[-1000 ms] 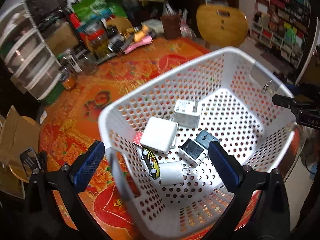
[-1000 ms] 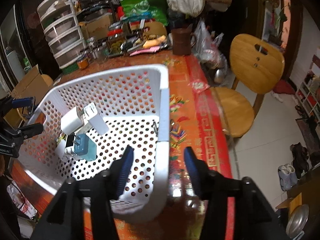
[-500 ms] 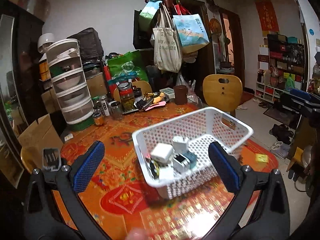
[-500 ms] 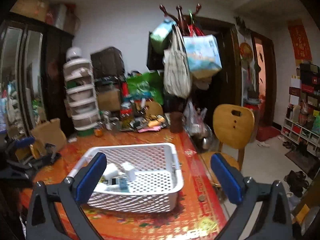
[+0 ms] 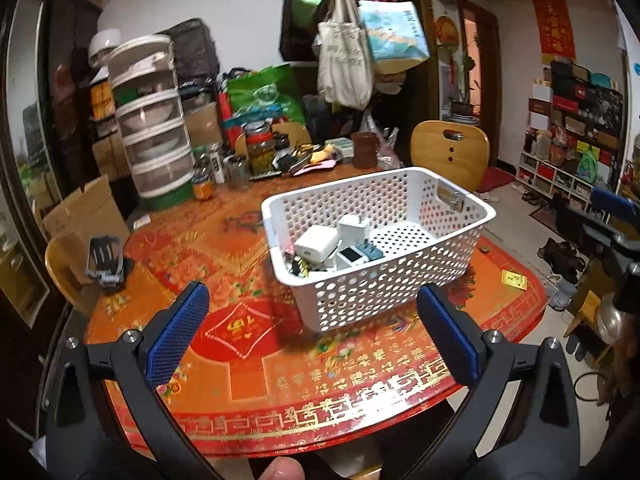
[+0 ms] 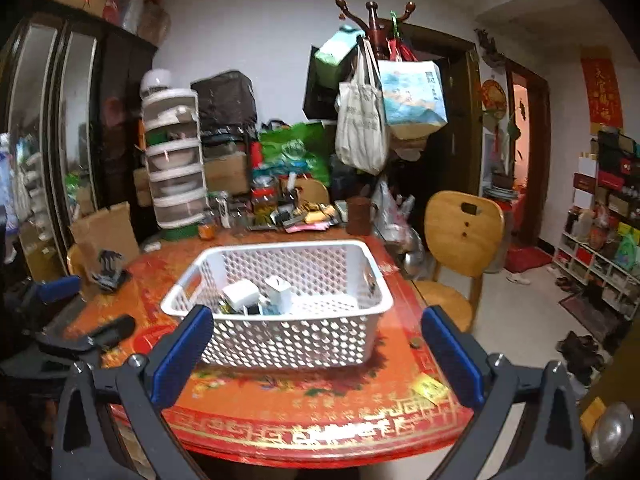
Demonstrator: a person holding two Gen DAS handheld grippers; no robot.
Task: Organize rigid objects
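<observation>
Basket (image 5: 384,276), white and perforated, sits on the red patterned table (image 5: 280,376), its right end toward the wooden chair (image 5: 450,152). Chargers pile in its left end: a white cube adapter (image 5: 316,246), a taller white plug (image 5: 354,228), a blue-grey one (image 5: 370,252). Left gripper (image 5: 312,338) hangs at the near table edge, jaws spread wide, nothing between them. Right gripper (image 6: 316,356) likewise fully spread and empty, near the basket's front wall but not touching it.

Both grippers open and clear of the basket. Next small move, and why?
Probably none on the white basket: it sits flat on the table, chargers inside. Left gripper and right gripper are empty; I'd ease them back. No loose item shows nearby.
</observation>
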